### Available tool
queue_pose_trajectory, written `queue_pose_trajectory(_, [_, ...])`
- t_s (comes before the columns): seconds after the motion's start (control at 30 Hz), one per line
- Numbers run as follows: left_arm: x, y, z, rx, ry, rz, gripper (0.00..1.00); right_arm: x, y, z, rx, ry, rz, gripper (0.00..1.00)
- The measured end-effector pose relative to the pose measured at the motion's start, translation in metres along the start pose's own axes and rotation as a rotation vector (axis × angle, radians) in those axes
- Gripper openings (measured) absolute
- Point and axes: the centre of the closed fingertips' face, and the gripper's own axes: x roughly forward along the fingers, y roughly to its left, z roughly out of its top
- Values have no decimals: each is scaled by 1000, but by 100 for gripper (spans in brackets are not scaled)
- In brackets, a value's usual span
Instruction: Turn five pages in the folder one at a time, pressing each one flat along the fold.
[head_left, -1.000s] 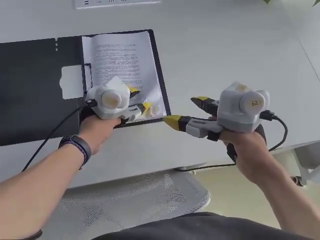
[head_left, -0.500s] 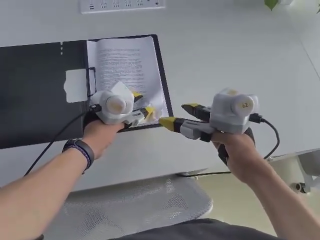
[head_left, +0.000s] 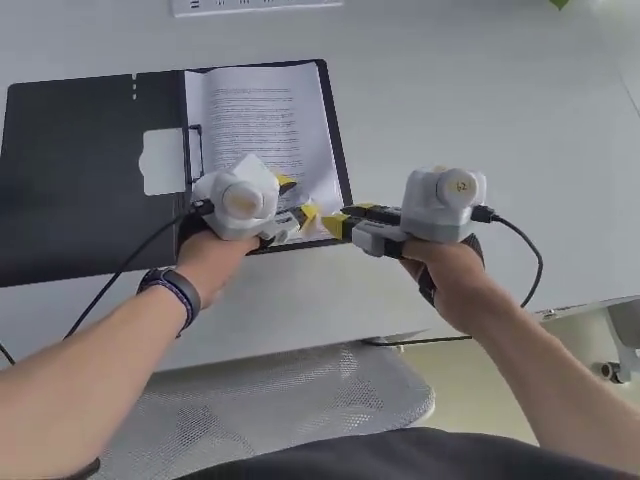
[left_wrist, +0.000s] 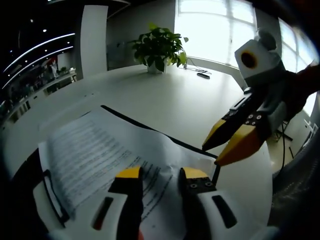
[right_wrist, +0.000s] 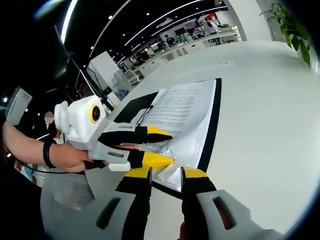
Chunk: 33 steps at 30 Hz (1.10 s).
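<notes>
A black folder (head_left: 90, 180) lies open on the white desk, with a printed page (head_left: 260, 110) on its right half. My left gripper (head_left: 297, 198) hovers over the page's lower right corner, jaws open a little, and the page (left_wrist: 95, 150) lies under them. My right gripper (head_left: 347, 216) comes in from the right, its tips almost touching the left one's. Its jaws are open, and the page's curled corner (right_wrist: 169, 172) sits just ahead of the gap. The left gripper (right_wrist: 157, 146) straddles the page edge (right_wrist: 182, 107). The right gripper (left_wrist: 225, 145) points at the folder's rim.
A power strip (head_left: 255, 5) lies at the desk's far edge. A potted plant (left_wrist: 160, 47) stands far off on the desk. A white mesh chair (head_left: 270, 400) is below the near edge. Bare desk (head_left: 480, 100) spreads right of the folder.
My right gripper has moved left to the folder's lower right corner, close to the left gripper. The left gripper has stayed over the page corner.
</notes>
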Motion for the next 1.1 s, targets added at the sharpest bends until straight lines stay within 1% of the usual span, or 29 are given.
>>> queue_pose_trajectory(0.17, [0,0,0,-3,0,1,29,7,-4,-7,20,30,-9,15])
queue_pose_trajectory(0.33, [0,0,0,-7,0,5,29,14,-2,-12,42,49,-15,11])
queue_pose_trajectory(0.4, [0,0,0,-10,1,6,29,16,-4,-14,51,52,-35,6])
queue_pose_trajectory(0.47, [0,0,0,-11,1,6,29,15,-5,-14,56,51,-42,4])
queue_pose_trajectory(0.63, [0,1,1,-20,5,4,29,15,-9,-15,81,55,-55,1])
queue_pose_trajectory(0.77, [-1,1,3,-54,10,-1,30,13,-10,-16,93,55,-70,0])
queue_pose_trajectory(0.87, [-3,0,4,-85,12,-4,33,10,-11,-17,92,53,-74,0])
queue_pose_trajectory(0.97, [-7,0,5,-99,11,-4,36,8,-12,-17,99,47,-76,0])
queue_pose_trajectory(1.03, [-11,0,6,-108,8,-7,38,6,-11,-16,103,41,-75,0])
queue_pose_trajectory(1.1, [-16,0,10,-114,-3,-11,41,4,-10,-16,100,34,-77,0])
